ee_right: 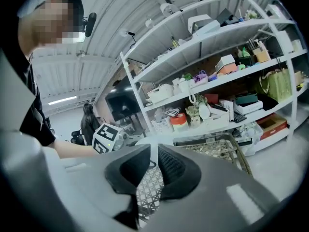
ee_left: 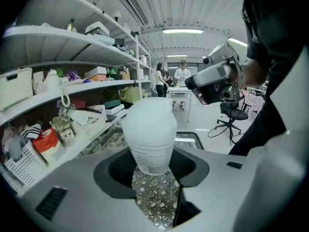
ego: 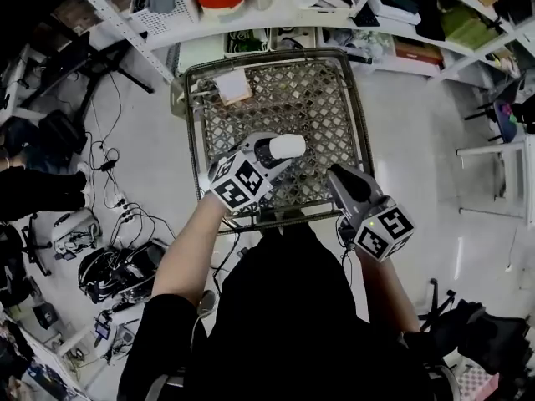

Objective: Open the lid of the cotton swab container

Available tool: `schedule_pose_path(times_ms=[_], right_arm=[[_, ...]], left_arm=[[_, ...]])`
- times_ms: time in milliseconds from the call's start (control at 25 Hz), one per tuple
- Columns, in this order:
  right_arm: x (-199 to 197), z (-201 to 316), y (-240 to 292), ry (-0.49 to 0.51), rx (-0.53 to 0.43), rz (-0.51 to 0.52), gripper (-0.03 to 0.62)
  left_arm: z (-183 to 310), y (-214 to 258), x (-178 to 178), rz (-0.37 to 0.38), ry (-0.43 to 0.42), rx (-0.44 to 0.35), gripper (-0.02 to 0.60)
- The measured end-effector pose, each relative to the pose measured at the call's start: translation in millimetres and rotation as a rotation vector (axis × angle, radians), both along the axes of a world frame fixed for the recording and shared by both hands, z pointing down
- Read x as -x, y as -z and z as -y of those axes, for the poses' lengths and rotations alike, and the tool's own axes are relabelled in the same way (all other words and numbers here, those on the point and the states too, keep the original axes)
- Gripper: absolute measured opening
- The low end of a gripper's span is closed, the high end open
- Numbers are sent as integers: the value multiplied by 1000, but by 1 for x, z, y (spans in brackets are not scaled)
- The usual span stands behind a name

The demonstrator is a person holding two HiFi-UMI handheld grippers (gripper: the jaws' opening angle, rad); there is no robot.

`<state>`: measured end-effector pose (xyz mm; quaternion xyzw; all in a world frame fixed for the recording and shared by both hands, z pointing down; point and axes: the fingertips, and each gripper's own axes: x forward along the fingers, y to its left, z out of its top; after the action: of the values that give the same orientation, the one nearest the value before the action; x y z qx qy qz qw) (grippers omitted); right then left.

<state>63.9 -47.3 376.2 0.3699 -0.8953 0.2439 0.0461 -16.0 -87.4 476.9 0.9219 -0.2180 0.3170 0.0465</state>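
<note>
The cotton swab container (ego: 291, 146) is a white, translucent tub with a rounded lid on its far end. My left gripper (ego: 269, 150) is shut on it and holds it above the metal mesh table (ego: 322, 98). In the left gripper view the container (ee_left: 149, 129) stands between the pads, gripped at its lower part near the label. My right gripper (ego: 337, 176) hovers to the right of the container and a little nearer to me, not touching it. In the right gripper view its pads (ee_right: 171, 166) stand a narrow slit apart with nothing between them.
A small white box (ego: 231, 86) lies at the table's far left corner. White shelves (ego: 276, 7) crowded with baskets and boxes run behind the table. Cables and gear (ego: 117, 249) cover the floor on the left. People stand far off in the room (ee_left: 181, 74).
</note>
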Motion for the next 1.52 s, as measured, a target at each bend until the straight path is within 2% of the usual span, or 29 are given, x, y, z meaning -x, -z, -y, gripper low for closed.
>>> schedule_pose_path(times_ms=[360, 640, 800, 1080, 1320, 1520], right_arm=[[8, -21, 30, 68, -45, 28, 106], [20, -16, 60, 208, -105, 68, 161], [16, -14, 78, 305, -162, 82, 183], [4, -20, 97, 445, -219, 84, 237], [9, -28, 94, 560, -236, 11, 253], [14, -39, 94, 670, -261, -42, 253]], left_arm=[[-34, 63, 13, 14, 26, 10, 199], [-48, 95, 2, 28, 14, 32, 199], [-50, 114, -18, 2, -2, 34, 199], [-57, 122, -53, 23, -80, 51, 199], [-75, 120, -71, 73, -209, 81, 199], [-80, 124, -79, 72, -247, 79, 199]])
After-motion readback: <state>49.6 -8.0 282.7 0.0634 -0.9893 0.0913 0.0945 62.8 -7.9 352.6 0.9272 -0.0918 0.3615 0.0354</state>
